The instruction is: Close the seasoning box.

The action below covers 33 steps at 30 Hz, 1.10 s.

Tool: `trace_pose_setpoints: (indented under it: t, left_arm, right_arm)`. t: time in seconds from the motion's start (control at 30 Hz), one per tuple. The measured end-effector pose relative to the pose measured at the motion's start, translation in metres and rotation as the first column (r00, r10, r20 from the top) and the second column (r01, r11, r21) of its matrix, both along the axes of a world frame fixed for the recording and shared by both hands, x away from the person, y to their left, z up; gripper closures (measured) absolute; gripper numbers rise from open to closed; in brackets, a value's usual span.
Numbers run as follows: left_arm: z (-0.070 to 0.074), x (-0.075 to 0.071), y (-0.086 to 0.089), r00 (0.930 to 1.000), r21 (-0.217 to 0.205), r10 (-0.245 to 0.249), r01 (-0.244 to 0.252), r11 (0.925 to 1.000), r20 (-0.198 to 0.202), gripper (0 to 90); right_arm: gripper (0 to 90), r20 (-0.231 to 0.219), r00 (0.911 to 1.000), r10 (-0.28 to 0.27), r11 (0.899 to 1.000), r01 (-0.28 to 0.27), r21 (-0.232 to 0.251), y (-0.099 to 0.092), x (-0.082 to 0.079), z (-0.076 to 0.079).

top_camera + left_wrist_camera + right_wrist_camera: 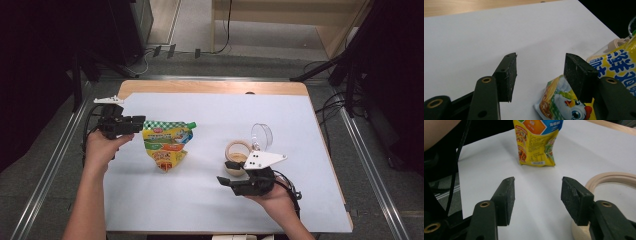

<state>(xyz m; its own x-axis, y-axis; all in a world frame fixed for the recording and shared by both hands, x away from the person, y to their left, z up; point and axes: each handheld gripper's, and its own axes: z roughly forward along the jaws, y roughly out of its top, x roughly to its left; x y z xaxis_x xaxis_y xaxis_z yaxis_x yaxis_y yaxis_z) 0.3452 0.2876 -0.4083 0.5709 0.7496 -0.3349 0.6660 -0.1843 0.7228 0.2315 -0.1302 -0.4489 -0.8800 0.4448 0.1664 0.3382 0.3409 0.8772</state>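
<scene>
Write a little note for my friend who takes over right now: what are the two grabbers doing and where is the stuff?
Left gripper: open, holding nothing, beside the top left corner of the yellow pouch.
Right gripper: open, holding nothing, just in front of the wooden bowl.
Pouch lies flat on the white mat, green cap toward the far right. Clear lid stands tilted behind the bowl.
Done: nothing gripped yet; pouch looks unopened.
Left: probably grab the pouch and bring it to the bowl.

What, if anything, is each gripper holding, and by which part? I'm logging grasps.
Nothing is held. The left gripper has open jaws beside the yellow pouch; the right gripper has open jaws beside the wooden ring.
</scene>
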Motion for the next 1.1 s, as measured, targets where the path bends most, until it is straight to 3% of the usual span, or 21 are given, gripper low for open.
trace_pose_setpoints:
  t: [0.33, 0.6, 0.87, 1.1]
  left_arm:
    - [-0.013, -0.001, -0.008, 0.9988, 0.034, -0.039, 0.04, 0.9986, -0.03, 45.1]
    - [-0.012, -0.005, -0.01, 0.9988, 0.026, -0.046, 0.046, 0.9986, -0.019, 45.2]
    - [-0.013, -0.006, -0.006, 0.9987, 0.024, -0.049, 0.05, 0.9985, -0.01, 45.1]
    - [-0.012, -0.007, -0.005, 0.9988, 0.019, -0.049, 0.049, 0.9986, -0.004, 45.0]
  right_arm:
    - [46.8, -0.002, 0.9986, -0.053, 0.998, 0.053, 0.014, -0.021, 0.004, 0.014]
    - [47.2, -0.011, 0.997, -0.076, 0.997, 0.076, 0.012, -0.039, 0.007, 0.025]
    - [48.4, 0.002, 0.9971, -0.075, 0.997, 0.076, -0.013, -0.057, 0.006, 0.036]
    - [53.4, -0.011, 0.9988, -0.048, 0.998, 0.047, -0.037, -0.073, 0.006, 0.035]
